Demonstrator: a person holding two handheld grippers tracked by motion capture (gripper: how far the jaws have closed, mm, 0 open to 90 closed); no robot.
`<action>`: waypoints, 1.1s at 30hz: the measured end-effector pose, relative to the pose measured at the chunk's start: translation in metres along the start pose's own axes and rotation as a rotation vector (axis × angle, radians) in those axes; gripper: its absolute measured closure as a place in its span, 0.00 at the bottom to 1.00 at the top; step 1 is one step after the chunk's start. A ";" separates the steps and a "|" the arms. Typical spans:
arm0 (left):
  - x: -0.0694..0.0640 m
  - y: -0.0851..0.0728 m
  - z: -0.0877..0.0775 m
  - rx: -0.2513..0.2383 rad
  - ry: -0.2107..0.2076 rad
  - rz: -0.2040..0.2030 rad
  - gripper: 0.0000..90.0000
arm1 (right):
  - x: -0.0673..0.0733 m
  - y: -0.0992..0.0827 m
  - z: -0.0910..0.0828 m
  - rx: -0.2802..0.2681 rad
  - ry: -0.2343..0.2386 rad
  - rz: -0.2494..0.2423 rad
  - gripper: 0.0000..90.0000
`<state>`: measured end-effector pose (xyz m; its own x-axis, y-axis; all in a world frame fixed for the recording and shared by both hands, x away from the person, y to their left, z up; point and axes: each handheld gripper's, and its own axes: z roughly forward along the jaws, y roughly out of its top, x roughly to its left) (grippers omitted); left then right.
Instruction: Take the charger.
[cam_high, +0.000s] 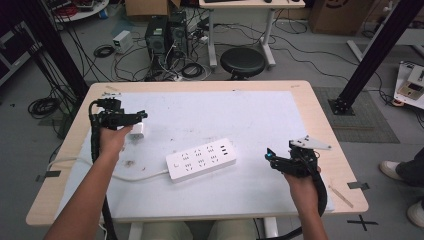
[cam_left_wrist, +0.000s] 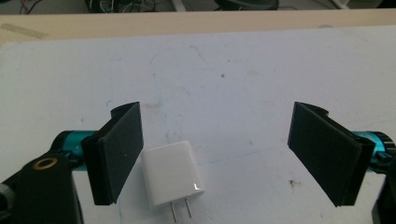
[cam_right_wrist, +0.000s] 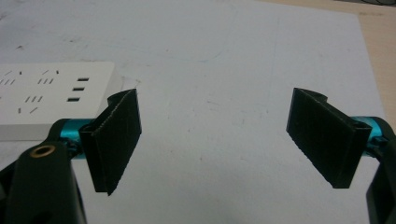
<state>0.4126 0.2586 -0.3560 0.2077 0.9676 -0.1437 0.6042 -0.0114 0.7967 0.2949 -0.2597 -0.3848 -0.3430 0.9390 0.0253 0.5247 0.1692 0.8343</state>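
Note:
A white power strip (cam_high: 201, 159) lies mid-table with its cable running off to the left; its end with the USB slots appears in the right gripper view (cam_right_wrist: 56, 95). A small white plug adapter (cam_high: 137, 132) lies on the white mat at the left, prongs toward the camera in the left gripper view (cam_left_wrist: 172, 179). My left gripper (cam_high: 141, 116) hovers over it, jaws wide; the adapter sits between them close to the left pad (cam_left_wrist: 120, 151), apart from both. My right gripper (cam_high: 270, 156) is open over bare mat right of the strip, holding nothing.
The white mat (cam_high: 260, 115) covers most of the wooden table (cam_high: 320, 115). Beyond the far edge stand a black stool (cam_high: 242, 61), computer towers and tangled cables. A person's shoes (cam_high: 395, 170) are at the right.

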 end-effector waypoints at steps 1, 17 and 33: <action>0.001 0.000 0.003 0.010 0.006 -0.004 0.20 | 0.000 0.000 0.000 0.000 0.000 0.000 0.20; 0.016 -0.014 0.045 0.197 0.103 -0.034 0.20 | -0.001 -0.001 -0.001 0.009 0.025 -0.009 0.20; 0.022 -0.036 0.072 0.308 0.110 -0.038 0.32 | -0.005 0.003 0.000 0.025 0.039 -0.014 0.20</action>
<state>0.4511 0.2619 -0.4304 0.1062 0.9901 -0.0921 0.8175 -0.0342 0.5750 0.2984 -0.2636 -0.3822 -0.3807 0.9240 0.0354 0.5383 0.1904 0.8210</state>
